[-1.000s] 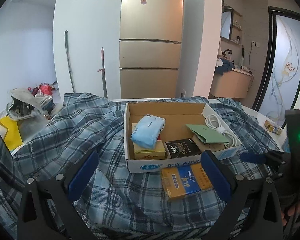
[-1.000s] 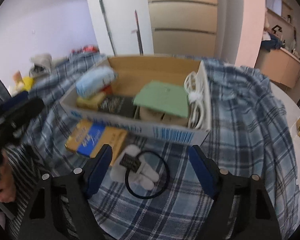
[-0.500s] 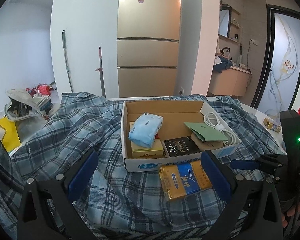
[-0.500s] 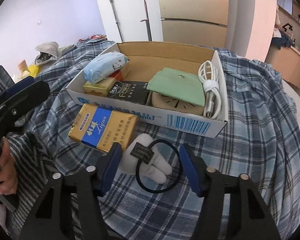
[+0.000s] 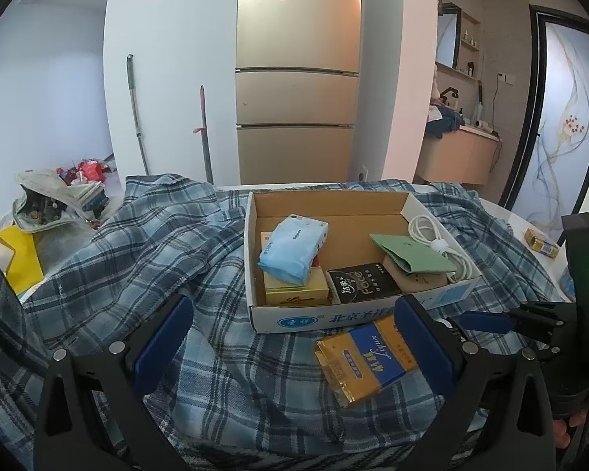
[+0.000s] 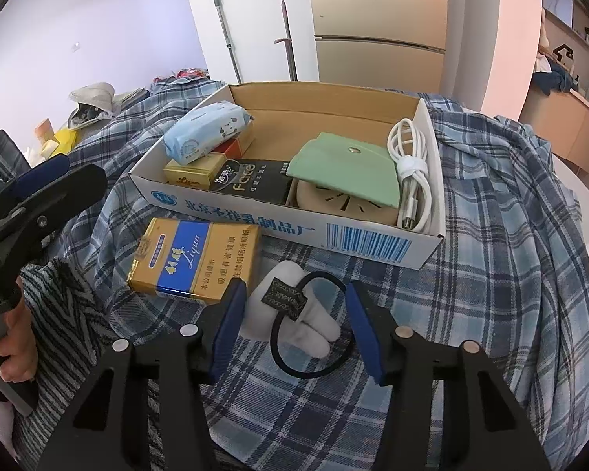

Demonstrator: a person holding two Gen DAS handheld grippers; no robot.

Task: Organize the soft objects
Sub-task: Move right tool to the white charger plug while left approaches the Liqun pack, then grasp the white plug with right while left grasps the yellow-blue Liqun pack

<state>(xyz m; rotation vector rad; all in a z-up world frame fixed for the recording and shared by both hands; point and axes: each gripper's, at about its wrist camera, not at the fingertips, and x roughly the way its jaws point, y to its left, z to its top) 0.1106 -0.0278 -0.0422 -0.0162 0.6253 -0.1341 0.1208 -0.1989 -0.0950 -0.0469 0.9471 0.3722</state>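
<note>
White walls, gold fridge (image 5: 297, 78) (mop (image 5: 136, 114) leaning beside), glass door (image 5: 565, 125).

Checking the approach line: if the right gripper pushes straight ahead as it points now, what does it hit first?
Most likely the white plush hair tie, lying between the open fingers of the right gripper on the plaid cloth. Past it stands the cardboard box. Depth is unclear.

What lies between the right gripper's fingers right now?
In the right wrist view, the open right gripper straddles a white bow hair tie with a black elastic loop, lying on the plaid cloth.
</note>
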